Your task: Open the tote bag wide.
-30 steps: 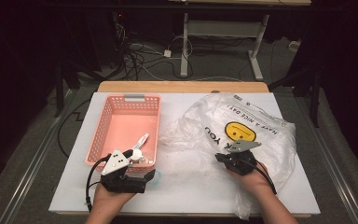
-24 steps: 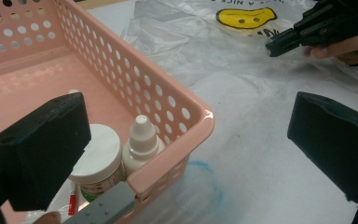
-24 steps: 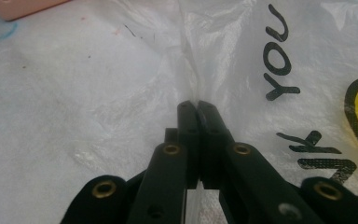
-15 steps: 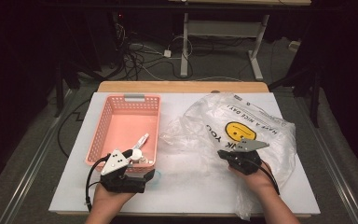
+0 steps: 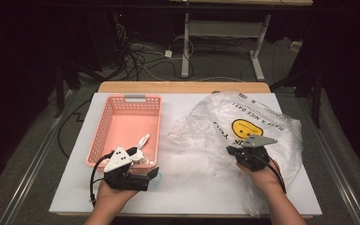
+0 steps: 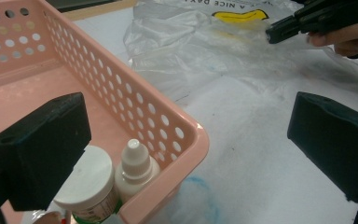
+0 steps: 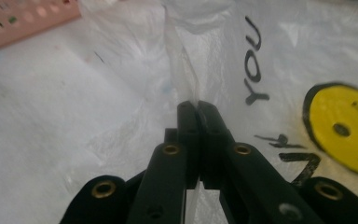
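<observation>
A pink perforated basket [image 5: 133, 99] stands on the left of the white table. In its near right corner are a white-lidded jar [image 6: 86, 179] and a small white dropper bottle [image 6: 135, 165]. My left gripper [image 5: 152, 173] is open at that corner; in the left gripper view its jaws [image 6: 191, 135] stand wide apart on either side of it. A clear plastic bag [image 5: 262, 117] with a yellow smiley face lies crumpled on the right. My right gripper [image 5: 233, 151] is shut on a fold of the bag's film [image 7: 182, 65], which is pinched at the tips [image 7: 198, 108].
A slim white item [image 5: 143, 140] lies in the basket beside the jar. The table's near edge [image 5: 187, 213] runs just in front of both hands. Cables and desk legs cover the dark floor beyond the far edge.
My right gripper has drifted slightly to the right while holding the bag film. The left gripper and the basket have stayed put.
</observation>
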A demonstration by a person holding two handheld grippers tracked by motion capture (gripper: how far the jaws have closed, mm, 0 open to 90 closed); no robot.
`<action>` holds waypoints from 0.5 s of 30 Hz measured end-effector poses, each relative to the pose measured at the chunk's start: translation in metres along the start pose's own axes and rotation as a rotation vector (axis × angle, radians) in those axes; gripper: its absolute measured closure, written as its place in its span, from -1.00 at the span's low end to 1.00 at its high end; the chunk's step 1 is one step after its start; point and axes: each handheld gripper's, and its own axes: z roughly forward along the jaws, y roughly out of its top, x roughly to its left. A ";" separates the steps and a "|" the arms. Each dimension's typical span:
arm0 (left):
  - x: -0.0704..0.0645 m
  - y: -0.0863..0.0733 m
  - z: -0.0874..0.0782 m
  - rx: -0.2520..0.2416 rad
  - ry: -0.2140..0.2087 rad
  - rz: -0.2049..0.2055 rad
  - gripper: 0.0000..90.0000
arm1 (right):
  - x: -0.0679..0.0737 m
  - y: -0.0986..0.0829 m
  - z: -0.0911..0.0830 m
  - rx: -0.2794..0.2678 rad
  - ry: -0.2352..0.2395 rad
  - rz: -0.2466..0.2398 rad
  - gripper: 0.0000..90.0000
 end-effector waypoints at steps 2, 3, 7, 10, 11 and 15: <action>-0.001 0.001 0.002 0.002 -0.004 0.008 -1.00 | -0.003 -0.004 0.001 0.007 0.004 0.010 1.00; -0.001 0.001 0.002 0.001 -0.006 0.007 -1.00 | -0.003 -0.004 0.001 0.007 0.004 0.010 1.00; -0.001 0.002 0.002 0.001 -0.006 0.008 -1.00 | -0.001 0.008 -0.014 -0.044 -0.027 -0.023 1.00; -0.003 0.002 0.001 0.002 -0.007 0.012 -1.00 | 0.001 0.024 -0.027 -0.089 -0.073 -0.070 1.00; -0.003 0.002 0.001 0.000 -0.007 0.012 -1.00 | 0.001 0.031 -0.031 -0.105 -0.089 -0.081 1.00; -0.003 0.002 0.000 -0.003 -0.006 0.011 -1.00 | -0.001 0.055 -0.051 -0.169 -0.155 -0.113 1.00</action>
